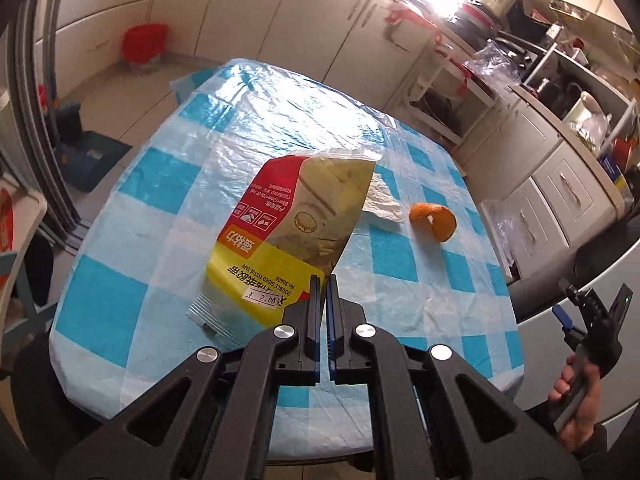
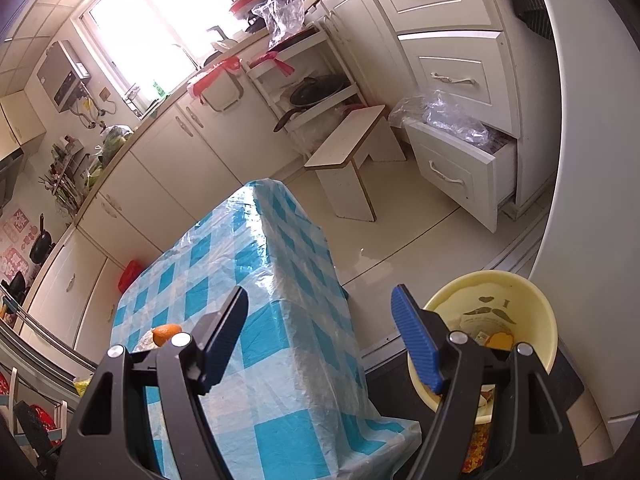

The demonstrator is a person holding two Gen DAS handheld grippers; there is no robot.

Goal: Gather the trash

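- One tape wrapper (image 1: 280,216), crinkled glossy plastic in red, yellow and clear, is lifted above the table, pinched at its lower edge by the left gripper (image 1: 323,280), whose blue ribbed pads are pressed together on it.
- One white tissue (image 1: 380,200), soft and creased, lies flat on the table beside one curled orange peel (image 1: 434,218).
- One table (image 1: 160,184) under a wrinkled blue-and-white checked plastic cloth.
- One right gripper (image 2: 320,320), jaws spread wide with nothing between them, hangs off the table's edge.
- One round pale-yellow plastic bin (image 2: 532,320) on the floor holds scraps.
- One white wooden stool (image 2: 348,148) stands behind.
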